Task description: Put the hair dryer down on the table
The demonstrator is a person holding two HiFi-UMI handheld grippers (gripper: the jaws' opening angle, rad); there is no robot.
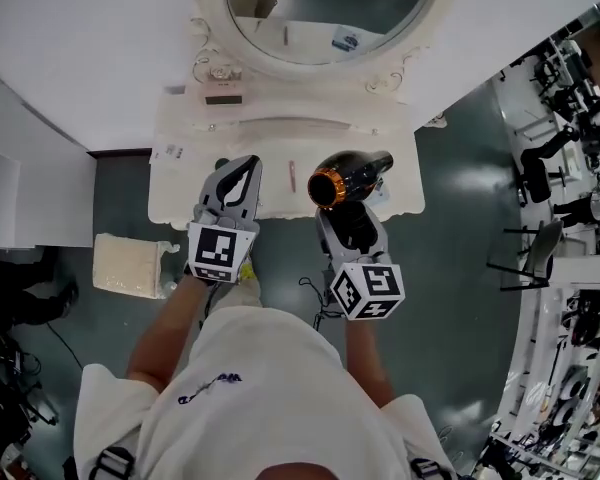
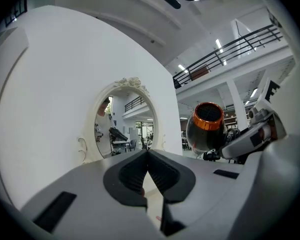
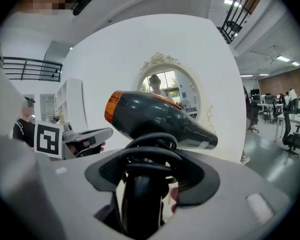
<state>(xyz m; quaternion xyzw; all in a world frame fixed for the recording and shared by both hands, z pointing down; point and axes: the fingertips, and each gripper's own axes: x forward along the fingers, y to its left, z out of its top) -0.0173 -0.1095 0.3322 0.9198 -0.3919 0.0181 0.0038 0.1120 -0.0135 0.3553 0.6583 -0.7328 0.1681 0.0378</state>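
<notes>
A black hair dryer (image 1: 348,178) with an orange rim is held over the front edge of the white dressing table (image 1: 180,196). My right gripper (image 1: 346,220) is shut on its handle, where the black cord is coiled. In the right gripper view the hair dryer (image 3: 155,121) lies across above the right gripper (image 3: 150,173), orange end to the left. My left gripper (image 1: 244,171) is shut and holds nothing, over the table's front left. In the left gripper view, the left gripper (image 2: 147,158) has its tips together, with the hair dryer (image 2: 206,131) at the right.
An oval mirror (image 1: 330,8) in a carved white frame stands at the back of the table. A thin pink stick (image 1: 292,176) and small items (image 1: 220,73) lie on the top. A cream box (image 1: 128,265) sits on the floor at the left. Chairs (image 1: 535,253) stand at the right.
</notes>
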